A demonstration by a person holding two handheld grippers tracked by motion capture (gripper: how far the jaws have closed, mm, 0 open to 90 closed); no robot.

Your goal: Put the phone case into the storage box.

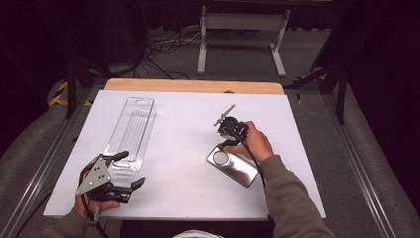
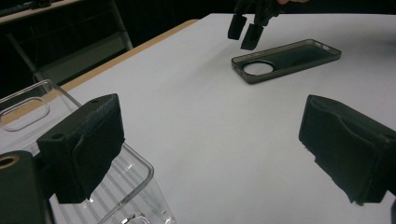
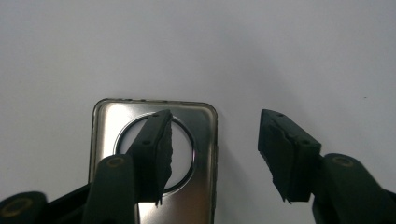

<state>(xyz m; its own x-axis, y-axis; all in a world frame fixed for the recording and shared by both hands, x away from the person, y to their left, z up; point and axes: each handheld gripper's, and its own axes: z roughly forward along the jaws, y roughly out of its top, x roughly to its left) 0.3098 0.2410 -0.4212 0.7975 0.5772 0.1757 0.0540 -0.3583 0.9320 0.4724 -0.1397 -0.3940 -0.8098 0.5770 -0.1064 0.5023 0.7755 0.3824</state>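
At the near edge of the white table [image 1: 178,198] the left gripper [image 1: 130,171] is held low in the person's left hand, its jaws spread wide with nothing between them; one jaw lies over the near end of a clear plastic tray [image 1: 132,130], whose long axis runs away from the person. Farther in and to the right, a phone case [image 1: 233,166] lies flat on the table, its round camera opening toward the far-left end and its long axis running diagonally from far-left to near-right. The right gripper [image 1: 227,144] is poised directly above that camera end, pointing down, its jaws partly apart and closed on nothing. In the right gripper view one jaw is seen over the round opening, while the other is seen past the case's long side edge, over bare table. The right hand is judged far nearer to the case than the left, so a pinch across that side edge appears to be what is being lined up.
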